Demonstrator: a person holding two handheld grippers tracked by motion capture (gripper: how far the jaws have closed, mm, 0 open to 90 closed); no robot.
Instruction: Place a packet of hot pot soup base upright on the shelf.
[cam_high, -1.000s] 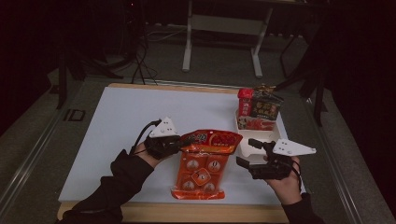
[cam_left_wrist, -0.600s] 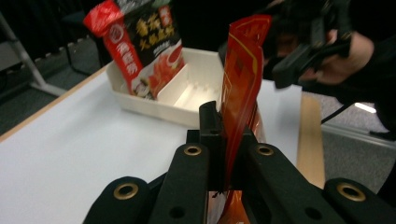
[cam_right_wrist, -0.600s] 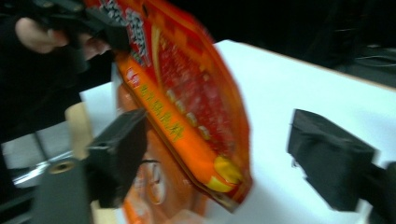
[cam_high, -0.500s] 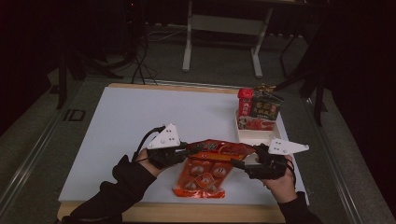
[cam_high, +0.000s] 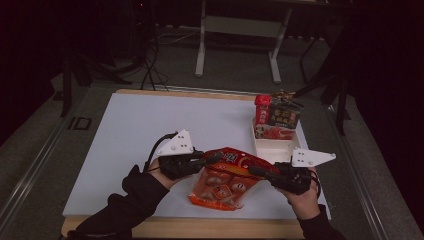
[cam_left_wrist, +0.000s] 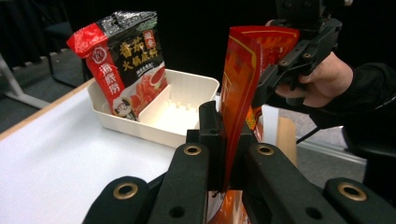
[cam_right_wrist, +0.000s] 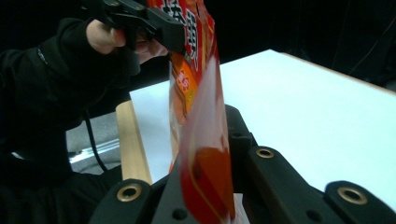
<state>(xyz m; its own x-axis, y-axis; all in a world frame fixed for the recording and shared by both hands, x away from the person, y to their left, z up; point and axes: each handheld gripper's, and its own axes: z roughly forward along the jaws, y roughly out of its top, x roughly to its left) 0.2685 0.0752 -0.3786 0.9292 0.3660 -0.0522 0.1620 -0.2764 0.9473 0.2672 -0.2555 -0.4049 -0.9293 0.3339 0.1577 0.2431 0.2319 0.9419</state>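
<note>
A red snack bag (cam_high: 225, 182) with round pictures on its front hangs between both grippers, its top edge lifted and its bottom resting on the white table (cam_high: 125, 130). My left gripper (cam_high: 212, 159) is shut on the bag's upper left corner. My right gripper (cam_high: 257, 171) has just been closing and now pinches the upper right corner. In the left gripper view the bag (cam_left_wrist: 240, 79) stands edge-on in my left gripper (cam_left_wrist: 224, 154), with the right gripper (cam_left_wrist: 285, 65) clamped farther along. In the right gripper view the bag (cam_right_wrist: 201, 140) runs from my right gripper (cam_right_wrist: 205, 158) to the left gripper (cam_right_wrist: 154, 23).
A white two-part tray (cam_high: 275, 147) stands at the table's right edge, just behind the right hand. Red and black packets (cam_high: 277, 117) stand upright in its far part; the near part looks empty. The wooden front edge (cam_high: 200, 227) lies close below the bag.
The right gripper moved left to the bag's right corner and shut on it. The left gripper rose a little, and the bag's top edge came up off the table.
</note>
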